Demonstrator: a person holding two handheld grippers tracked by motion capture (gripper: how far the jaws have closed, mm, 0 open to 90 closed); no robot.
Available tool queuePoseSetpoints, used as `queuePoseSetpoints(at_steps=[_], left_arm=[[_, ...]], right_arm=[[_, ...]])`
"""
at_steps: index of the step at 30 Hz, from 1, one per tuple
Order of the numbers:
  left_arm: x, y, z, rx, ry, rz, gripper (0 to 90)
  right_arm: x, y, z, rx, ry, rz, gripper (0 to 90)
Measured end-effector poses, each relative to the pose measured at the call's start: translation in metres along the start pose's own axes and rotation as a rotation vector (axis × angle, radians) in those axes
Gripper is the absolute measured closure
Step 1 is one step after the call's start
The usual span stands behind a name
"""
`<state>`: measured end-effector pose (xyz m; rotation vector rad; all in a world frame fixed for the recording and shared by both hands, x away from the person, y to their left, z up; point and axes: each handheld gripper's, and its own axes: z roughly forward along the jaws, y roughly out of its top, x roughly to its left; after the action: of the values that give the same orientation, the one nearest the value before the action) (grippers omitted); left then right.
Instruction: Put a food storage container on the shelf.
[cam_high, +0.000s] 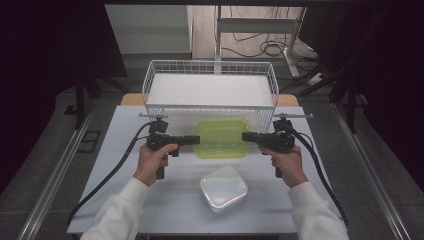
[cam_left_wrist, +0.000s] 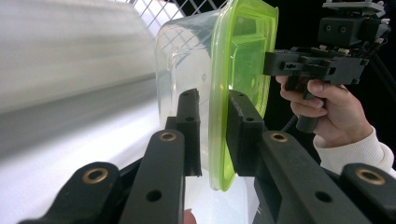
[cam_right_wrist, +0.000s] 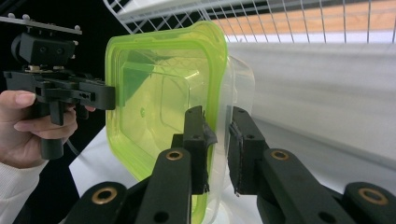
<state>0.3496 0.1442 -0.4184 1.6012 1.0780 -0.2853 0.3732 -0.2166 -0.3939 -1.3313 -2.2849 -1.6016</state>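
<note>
A clear plastic container with a lime-green lid (cam_high: 221, 138) is in front of the wire basket, lid up. My left gripper (cam_high: 196, 140) holds its left rim and my right gripper (cam_high: 245, 136) holds its right rim. In the left gripper view the jaws of the left gripper (cam_left_wrist: 215, 133) pinch the green lid's edge (cam_left_wrist: 243, 56), and the right gripper (cam_left_wrist: 280, 65) shows at the far rim. In the right gripper view the right gripper (cam_right_wrist: 218, 144) is shut on the rim of the container (cam_right_wrist: 159, 93), opposite the left gripper (cam_right_wrist: 100, 95). Whether the container rests on the table is unclear.
A white wire basket (cam_high: 210, 67) with a white liner stands at the table's back, just behind the container. A second clear container (cam_high: 223, 188) lies near the front edge, between my forearms. Cables trail from both grippers over the white table (cam_high: 125, 125).
</note>
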Motion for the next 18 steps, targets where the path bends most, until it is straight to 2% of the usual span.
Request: queuePoseSetpoints(at_steps=[6,14,18], left_arm=[[-0.013,0.010,-0.008,-0.022,-0.003,0.026,77.6],[-0.021,0.023,-0.014,-0.036,-0.012,0.034,77.7],[-0.023,0.034,-0.018,-0.041,-0.002,0.047,77.8]], right_arm=[[0.012,0.012,-0.009,-0.022,0.002,-0.025,78.5],[0.022,0.027,-0.017,-0.042,-0.001,-0.052,78.3],[0.026,0.038,-0.017,-0.051,-0.005,-0.069,78.2]])
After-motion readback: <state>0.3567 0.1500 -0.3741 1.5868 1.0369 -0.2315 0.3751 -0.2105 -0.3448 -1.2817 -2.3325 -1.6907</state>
